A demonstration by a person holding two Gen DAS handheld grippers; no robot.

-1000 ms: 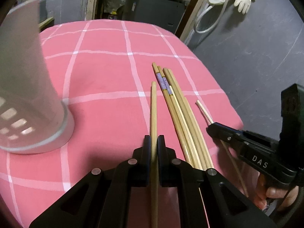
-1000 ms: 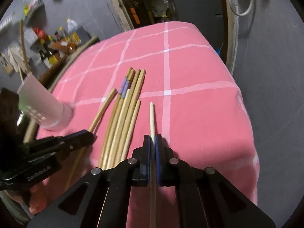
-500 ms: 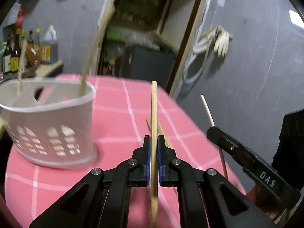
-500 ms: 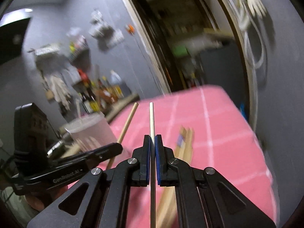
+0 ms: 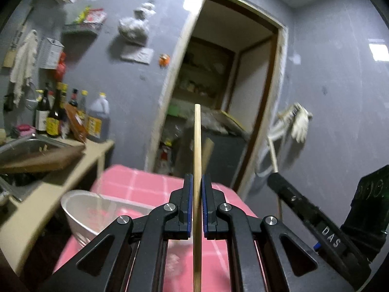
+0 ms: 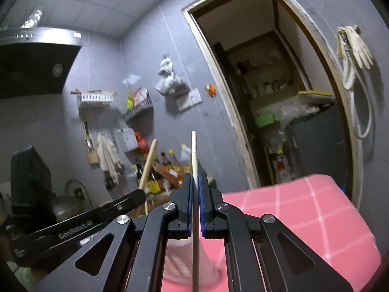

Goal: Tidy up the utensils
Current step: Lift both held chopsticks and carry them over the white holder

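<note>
My left gripper (image 5: 197, 178) is shut on a tan wooden chopstick (image 5: 197, 136) that points up and away, held above the pink checked table (image 5: 136, 177). The white slotted utensil holder (image 5: 80, 209) stands below and to its left, blurred. My right gripper (image 6: 195, 178) is shut on a thinner, paler stick (image 6: 193, 150). In the left wrist view the right gripper (image 5: 273, 178) shows at the right with its stick (image 5: 272, 152). In the right wrist view the left gripper (image 6: 139, 194) shows at the left with its chopstick (image 6: 149, 165). The other chopsticks on the table are out of sight.
A counter with a sink (image 5: 29, 146) and several bottles (image 5: 73, 116) runs along the table's left side. Behind the table (image 6: 304, 214) is an open doorway (image 5: 231, 85) to a storage room. Gloves (image 6: 355, 46) and a hose hang on the grey wall.
Both grippers have lifted off the table and tipped up from pointing down to roughly level, each keeping its stick. The bundle of chopsticks on the cloth has dropped out of view.
</note>
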